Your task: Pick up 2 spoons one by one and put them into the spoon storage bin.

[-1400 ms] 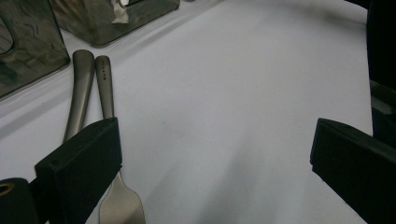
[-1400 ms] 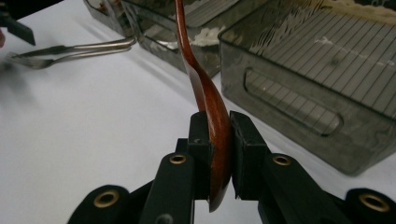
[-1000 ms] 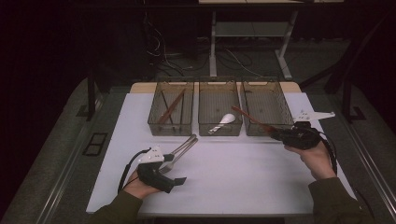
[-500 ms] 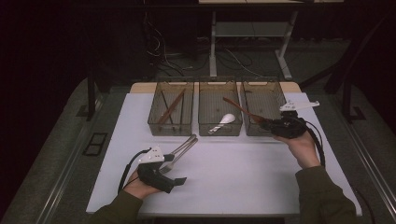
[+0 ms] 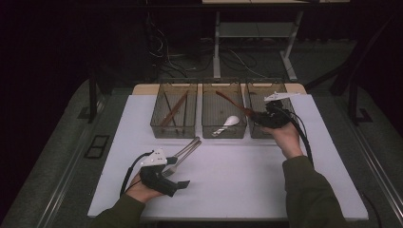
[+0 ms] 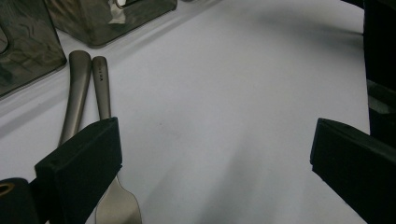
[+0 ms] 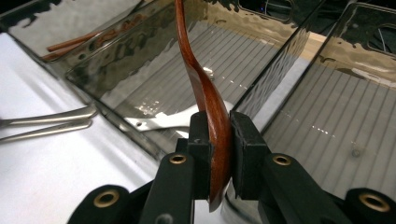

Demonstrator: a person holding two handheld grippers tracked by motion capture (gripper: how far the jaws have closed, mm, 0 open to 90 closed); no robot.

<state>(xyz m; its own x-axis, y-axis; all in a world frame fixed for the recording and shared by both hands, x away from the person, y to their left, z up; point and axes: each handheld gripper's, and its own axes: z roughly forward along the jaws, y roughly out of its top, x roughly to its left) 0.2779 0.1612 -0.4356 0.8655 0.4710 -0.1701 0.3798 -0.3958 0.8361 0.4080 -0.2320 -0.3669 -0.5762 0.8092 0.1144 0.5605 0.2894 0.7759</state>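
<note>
On the white counter (image 5: 228, 190), the left gripper (image 5: 183, 183) rests near the front-left, its jaws spread wide and holding nothing, just beside two grey metal utensils (image 6: 86, 88). Farther right, the right gripper (image 5: 254, 115) has its jaws clenched on a reddish-brown wooden spoon (image 7: 208, 93), held above the middle clear plastic bin (image 5: 223, 130), where a white spoon (image 5: 227, 124) lies.

One steel cutlery handle (image 6: 102, 86) bears a small stamped mark, too blurred to read.

Right hand-held gripper (image 5: 259, 115) carried wooden spoon (image 5: 233, 103) leftward over bins
</note>
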